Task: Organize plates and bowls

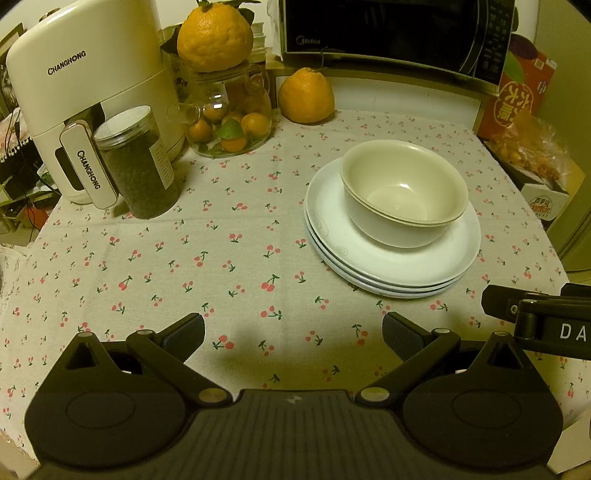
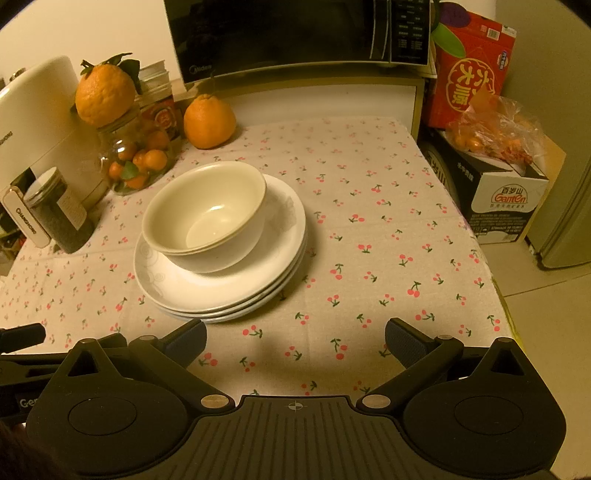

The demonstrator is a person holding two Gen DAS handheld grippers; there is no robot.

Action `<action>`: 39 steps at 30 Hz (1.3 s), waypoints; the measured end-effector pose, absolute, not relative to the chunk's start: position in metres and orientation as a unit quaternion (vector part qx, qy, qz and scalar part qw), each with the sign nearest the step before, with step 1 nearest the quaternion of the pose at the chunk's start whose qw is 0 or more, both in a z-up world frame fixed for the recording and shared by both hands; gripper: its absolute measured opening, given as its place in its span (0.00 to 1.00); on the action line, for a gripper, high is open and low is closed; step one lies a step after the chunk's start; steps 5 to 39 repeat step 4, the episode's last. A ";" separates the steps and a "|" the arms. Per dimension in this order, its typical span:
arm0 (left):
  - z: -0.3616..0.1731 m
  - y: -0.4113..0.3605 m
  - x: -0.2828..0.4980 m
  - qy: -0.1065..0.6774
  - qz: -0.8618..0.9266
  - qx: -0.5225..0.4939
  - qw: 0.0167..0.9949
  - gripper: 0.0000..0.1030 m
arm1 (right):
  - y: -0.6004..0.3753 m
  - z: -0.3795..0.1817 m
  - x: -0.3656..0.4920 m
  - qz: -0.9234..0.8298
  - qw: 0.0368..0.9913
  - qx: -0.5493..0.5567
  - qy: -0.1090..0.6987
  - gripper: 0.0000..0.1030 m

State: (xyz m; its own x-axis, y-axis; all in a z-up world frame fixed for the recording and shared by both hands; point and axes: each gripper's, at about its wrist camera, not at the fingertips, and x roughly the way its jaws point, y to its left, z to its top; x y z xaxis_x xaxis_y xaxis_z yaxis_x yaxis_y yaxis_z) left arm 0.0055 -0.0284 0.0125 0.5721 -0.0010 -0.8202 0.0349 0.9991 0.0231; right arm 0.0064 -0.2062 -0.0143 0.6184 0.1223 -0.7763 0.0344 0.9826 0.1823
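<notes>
Two nested cream bowls sit on a stack of three white plates on the cherry-print tablecloth; they also show in the right wrist view, bowls on plates. My left gripper is open and empty, near the table's front edge, to the left of and short of the stack. My right gripper is open and empty, short of the stack and to its right. Part of the right gripper's body shows at the right of the left wrist view.
At the back left stand a white Changhong appliance, a dark jar, and a glass jar of small oranges topped by a large orange. Another orange and a microwave are at the back. Boxes stand beyond the right edge.
</notes>
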 end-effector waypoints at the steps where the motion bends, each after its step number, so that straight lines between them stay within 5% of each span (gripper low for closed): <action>1: 0.012 -0.028 0.006 0.463 -0.011 0.018 0.886 1.00 | -0.206 -0.015 0.006 0.025 0.895 0.090 0.436 1.00; 39: 0.012 -0.026 0.007 0.466 -0.011 0.017 0.884 1.00 | -0.206 -0.015 0.006 0.024 0.895 0.089 0.437 1.00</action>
